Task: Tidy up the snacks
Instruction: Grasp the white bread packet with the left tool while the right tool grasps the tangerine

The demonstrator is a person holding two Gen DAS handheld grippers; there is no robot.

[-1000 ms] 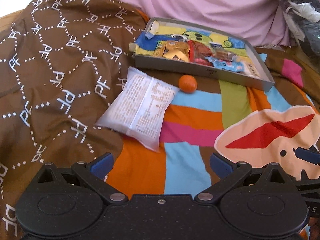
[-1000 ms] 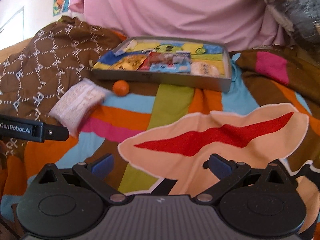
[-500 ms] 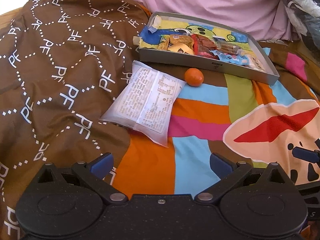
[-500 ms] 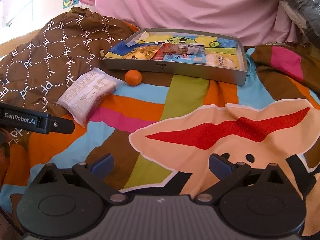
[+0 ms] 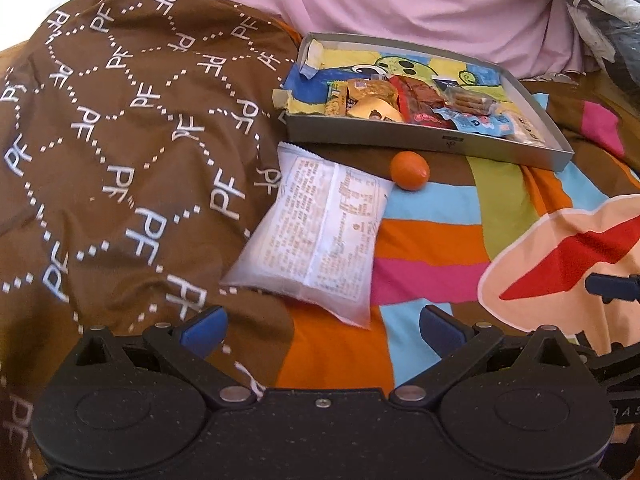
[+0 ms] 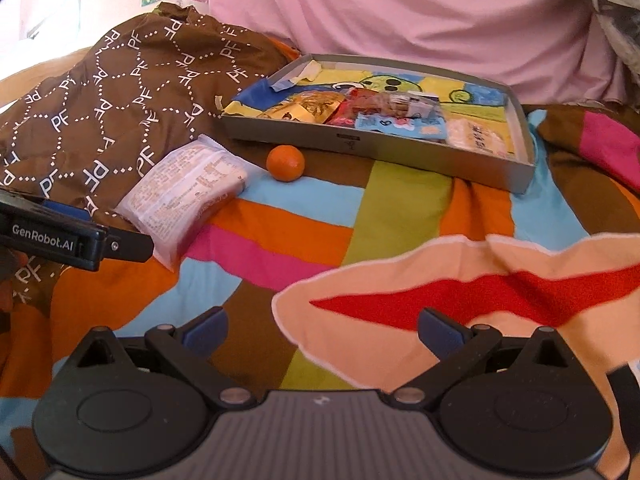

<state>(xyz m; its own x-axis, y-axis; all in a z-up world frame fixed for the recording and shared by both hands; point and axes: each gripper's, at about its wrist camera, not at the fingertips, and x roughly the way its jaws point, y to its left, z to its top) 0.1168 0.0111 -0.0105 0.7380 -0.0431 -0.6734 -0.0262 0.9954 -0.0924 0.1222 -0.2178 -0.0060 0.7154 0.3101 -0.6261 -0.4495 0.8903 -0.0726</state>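
Two hand-held grippers are hovering over a bed spread with a brightly striped cartoon-print blanket (image 5: pixel 432 240), both with blue-tipped fingers spread wide and gripping nothing. The left gripper (image 5: pixel 322 326) is pointing toward a white crinkled plastic snack packet (image 5: pixel 320 236) printed with small text, which is lying flat at twelve o'clock just ahead of its fingers, partly on the striped blanket and partly against a brown cloth patterned with white "PF" lettering (image 5: pixel 120 152) that is filling the nine o'clock side of the left wrist view. A small round orange fruit (image 5: pixel 409 170) is sitting just beside the packet's far corner, at about one o'clock, and near the front wall of a shallow grey rectangular cardboard tray (image 5: pixel 424 142). The tray, lying beyond the fruit at one o'clock, is holding a cluster of wrapped snacks (image 5: pixel 416 102) in yellow, red and light blue wrappers over a cartoon-printed liner. In the right wrist view the right gripper (image 6: pixel 322 326) is hanging open above the peach and red part of the blanket, with the packet at ten o'clock, the fruit at eleven and the tray at twelve. A pink draped fabric (image 5: pixel 400 0) is rising behind the tray.
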